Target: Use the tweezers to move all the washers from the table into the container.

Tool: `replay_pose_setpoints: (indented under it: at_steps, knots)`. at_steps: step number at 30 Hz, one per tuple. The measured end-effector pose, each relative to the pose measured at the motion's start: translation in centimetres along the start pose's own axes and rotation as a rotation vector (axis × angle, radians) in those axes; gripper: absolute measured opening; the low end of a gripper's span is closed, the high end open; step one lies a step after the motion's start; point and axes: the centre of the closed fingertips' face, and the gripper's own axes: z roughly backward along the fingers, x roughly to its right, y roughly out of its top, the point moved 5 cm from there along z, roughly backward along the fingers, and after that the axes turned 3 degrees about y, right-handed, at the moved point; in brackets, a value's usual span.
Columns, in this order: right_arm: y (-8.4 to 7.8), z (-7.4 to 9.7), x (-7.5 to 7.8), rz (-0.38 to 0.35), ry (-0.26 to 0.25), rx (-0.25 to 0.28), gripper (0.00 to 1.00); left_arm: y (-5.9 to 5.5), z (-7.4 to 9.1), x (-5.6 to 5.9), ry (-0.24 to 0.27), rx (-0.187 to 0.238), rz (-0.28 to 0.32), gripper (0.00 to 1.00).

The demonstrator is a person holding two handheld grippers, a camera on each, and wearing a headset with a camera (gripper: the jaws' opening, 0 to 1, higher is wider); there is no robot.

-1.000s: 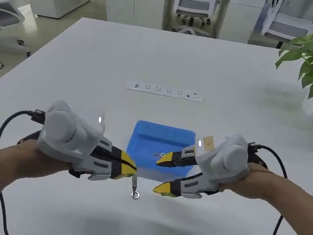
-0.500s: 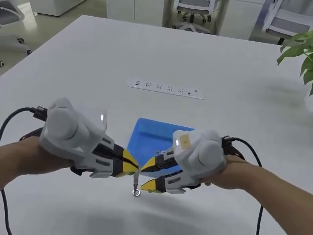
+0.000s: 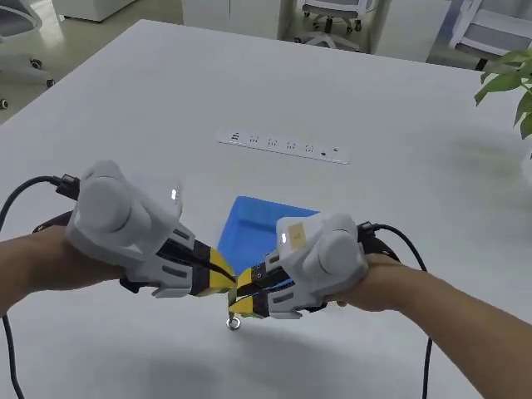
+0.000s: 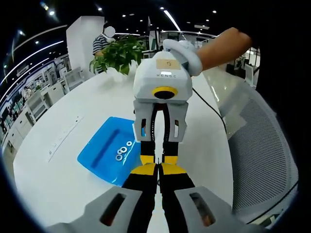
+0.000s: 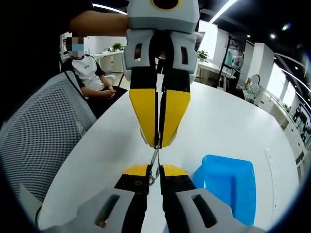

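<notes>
Head view: left gripper clamps thin steel tweezers over a small metal ring washer just in front of the blue plastic container; right gripper pinches their arms. Uneven squeeze could flick the washer away

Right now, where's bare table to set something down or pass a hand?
Free: the wide stretch beyond the power strip, and the table right of the blue container. Crowded: the near edge, where the left claw and right claw meet over the washer in front of the container.
</notes>
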Motion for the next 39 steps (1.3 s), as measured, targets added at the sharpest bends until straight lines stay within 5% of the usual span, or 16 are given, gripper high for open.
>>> replay_pose_setpoints:
  at_steps: [24, 29, 39]
  knots:
    - [0.2, 0.2, -0.1, -0.015, -0.014, -0.01, 0.07, -0.2, 0.2, -0.1, -0.004, -0.004, 0.003, 0.06]
    - [0.7, 0.7, 0.0, -0.018, -0.022, 0.0, 0.07, -0.3, 0.5, 0.0, -0.004, 0.012, 0.023, 0.15]
    - [1.7, 1.5, 0.2, -0.018, -0.026, 0.009, 0.07, -0.4, 1.3, 0.3, 0.047, 0.113, 0.115, 0.48]
